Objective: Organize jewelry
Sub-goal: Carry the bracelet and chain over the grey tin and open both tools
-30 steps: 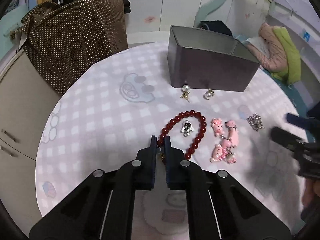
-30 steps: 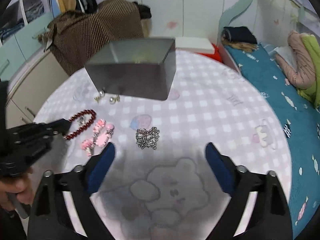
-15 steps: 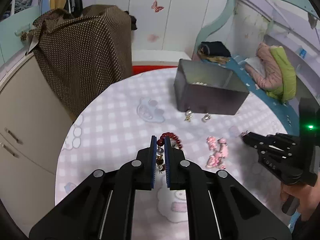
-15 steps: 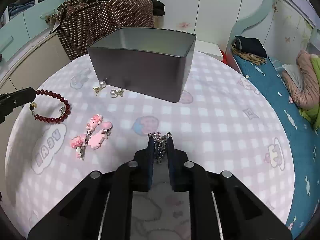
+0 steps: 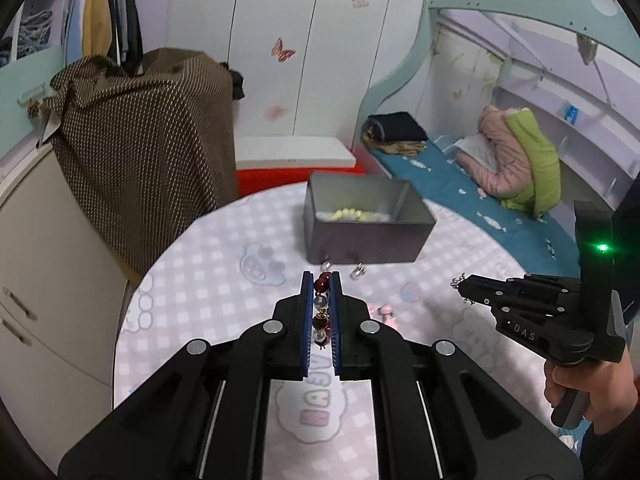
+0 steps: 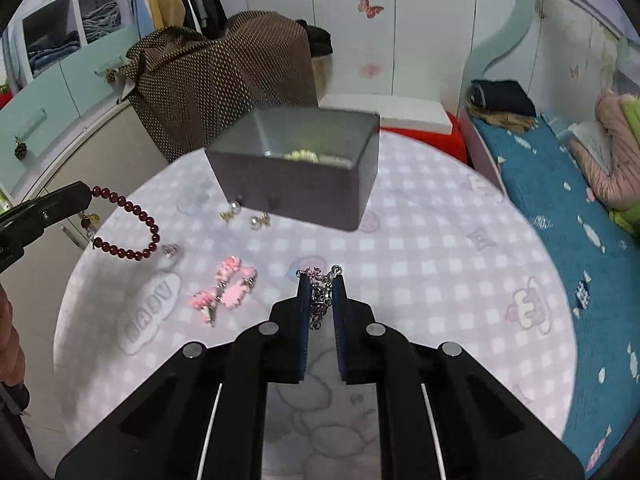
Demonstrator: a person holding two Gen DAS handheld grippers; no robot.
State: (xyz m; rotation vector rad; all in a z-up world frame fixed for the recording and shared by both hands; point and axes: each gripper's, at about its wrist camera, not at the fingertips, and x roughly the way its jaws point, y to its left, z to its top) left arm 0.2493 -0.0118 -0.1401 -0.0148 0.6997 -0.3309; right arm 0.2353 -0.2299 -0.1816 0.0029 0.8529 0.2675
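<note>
My left gripper (image 5: 321, 280) is shut on the dark red bead bracelet (image 5: 323, 283), lifted off the round table. From the right wrist view that bracelet (image 6: 132, 226) hangs as a loop from the left gripper's tip (image 6: 82, 194) at the left edge. My right gripper (image 6: 320, 280) is shut on a silver chain (image 6: 319, 300), raised above the cloth; in the left wrist view it (image 5: 460, 285) stands at the right with the chain (image 5: 458, 282) dangling from its tip. An open grey tin box (image 6: 296, 172) with pale beads inside sits at the far side.
Two pearl earrings (image 6: 244, 216) lie in front of the box, and pink charms (image 6: 226, 290) lie on the checked tablecloth (image 6: 420, 264). A small silver charm (image 6: 171, 250) lies near the bracelet. A dotted brown cloth (image 5: 136, 152) covers furniture at the far left; a bed (image 5: 460, 184) is at the right.
The right gripper shut on the silver chain and lifted it. The left gripper rose with the red bracelet, which left the table; the box now appears farther away.
</note>
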